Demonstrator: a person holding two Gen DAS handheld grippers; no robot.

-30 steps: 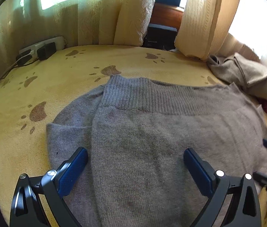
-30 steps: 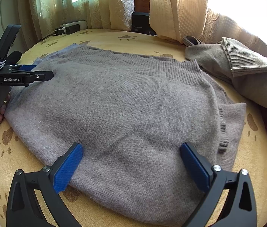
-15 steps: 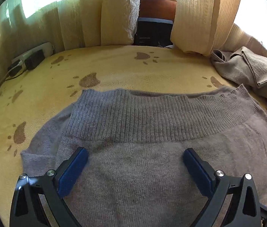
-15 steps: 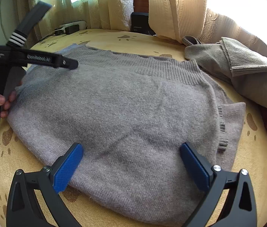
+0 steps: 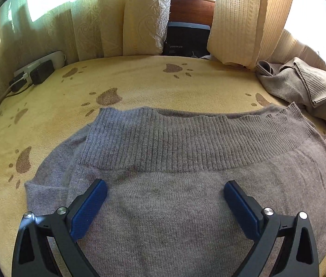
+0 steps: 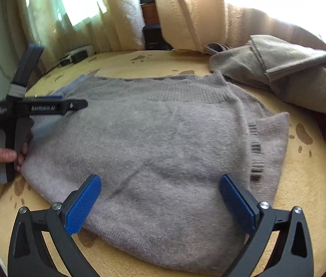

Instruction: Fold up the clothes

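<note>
Sweater [image 6: 163,143] is laid flat, sleeves tucked in, not folded over, beneath left gripper [image 5: 165,203] and right gripper [image 6: 160,198], both spread wide and empty.

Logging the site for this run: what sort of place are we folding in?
Most likely a home room by a window: cream curtains with daylight behind, a yellow paw-print cover under the grey sweater, and a power strip by the wall.

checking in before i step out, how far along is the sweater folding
Done: the grey sweater lies flat on the paw-print blanket with both sleeves tucked in. In hand: nothing; the left gripper and right gripper are open above it. Left: the crosswise fold, then the beige garment.
</note>
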